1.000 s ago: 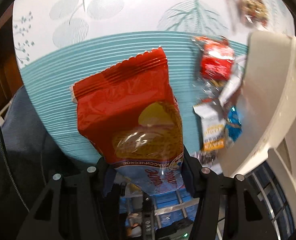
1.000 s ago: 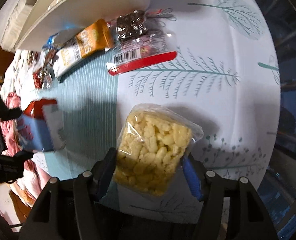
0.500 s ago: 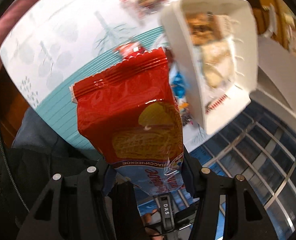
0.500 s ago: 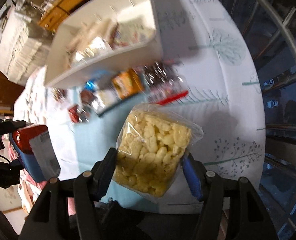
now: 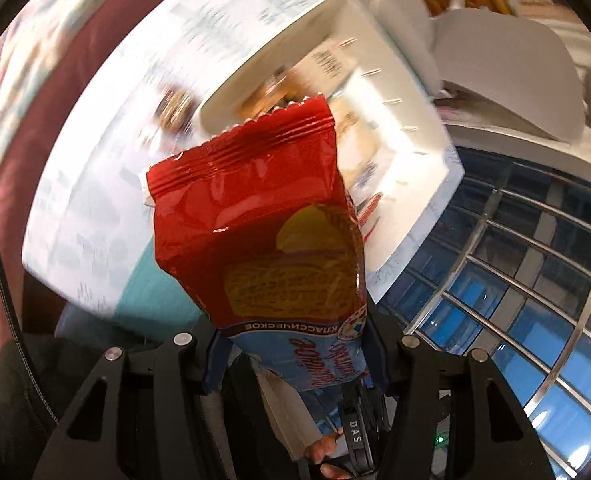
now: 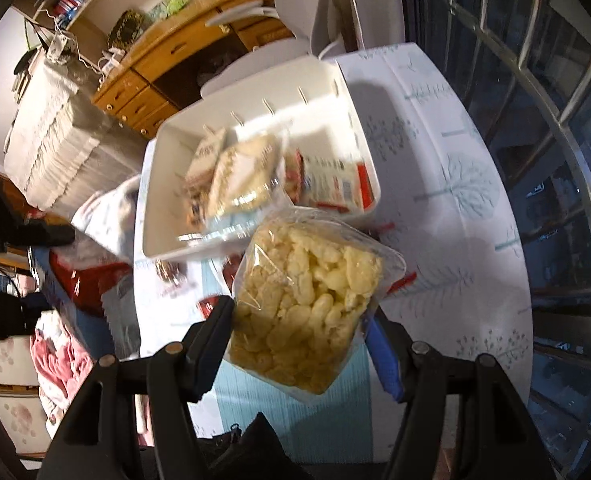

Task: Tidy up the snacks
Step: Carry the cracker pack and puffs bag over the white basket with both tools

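Observation:
My left gripper (image 5: 291,344) is shut on a red and blue biscuit packet (image 5: 255,220), held high over the table with its sealed end pointing away. Behind it lies the white bin (image 5: 411,136), blurred, with packets inside. My right gripper (image 6: 299,332) is shut on a clear bag of yellow corn puffs (image 6: 307,300), raised above the table. The white bin (image 6: 155,184) sits just beyond that bag and holds several snack packets (image 6: 247,172). At the left edge of the right wrist view, the red biscuit packet (image 6: 83,280) shows in my other gripper.
A few small snacks (image 6: 171,276) lie on the patterned tablecloth (image 6: 455,208) beside the bin. A window with metal bars (image 6: 555,120) runs along the table's right side. A wooden desk (image 6: 167,64) and a white chair (image 6: 355,4) stand behind the table.
Both grippers have risen well above the table with their packets still held. The left view rolled, so the bin now shows from above. The right view now looks down into the bin.

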A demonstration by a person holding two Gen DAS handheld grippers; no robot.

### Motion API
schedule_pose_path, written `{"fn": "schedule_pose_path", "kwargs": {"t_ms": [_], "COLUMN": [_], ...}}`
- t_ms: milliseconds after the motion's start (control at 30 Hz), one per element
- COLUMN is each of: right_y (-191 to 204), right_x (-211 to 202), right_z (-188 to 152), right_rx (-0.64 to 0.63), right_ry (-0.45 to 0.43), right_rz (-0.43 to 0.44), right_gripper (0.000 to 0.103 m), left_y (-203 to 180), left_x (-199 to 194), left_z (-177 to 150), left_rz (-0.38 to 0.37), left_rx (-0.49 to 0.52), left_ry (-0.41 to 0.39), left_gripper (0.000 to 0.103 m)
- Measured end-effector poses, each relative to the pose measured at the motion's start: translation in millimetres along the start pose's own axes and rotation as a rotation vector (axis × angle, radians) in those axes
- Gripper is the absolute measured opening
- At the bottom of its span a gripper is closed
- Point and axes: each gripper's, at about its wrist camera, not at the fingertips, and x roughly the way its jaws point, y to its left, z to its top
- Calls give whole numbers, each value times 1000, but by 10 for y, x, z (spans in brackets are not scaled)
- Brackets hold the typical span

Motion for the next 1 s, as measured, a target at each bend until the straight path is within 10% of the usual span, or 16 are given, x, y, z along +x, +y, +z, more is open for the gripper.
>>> {"fn": "schedule_pose_path", "kwargs": {"t_ms": [400,833,1000], "right_y": [367,404,352], "right_x": [219,672,704], "right_z": [357,477,486], "right_rx": [-56,-45,-24], "right_ry": [-86,-15,1], "right_rz": [16,7,4], "right_gripper": [64,65,75], "left_y": [-485,-368,-385], "left_x": [89,622,599], "left_z": [518,830,825], "left_rz": [104,262,217], "left_rx": [380,482,496], "left_ry": [-83,-53,-56], "left_gripper": [54,55,81]}}
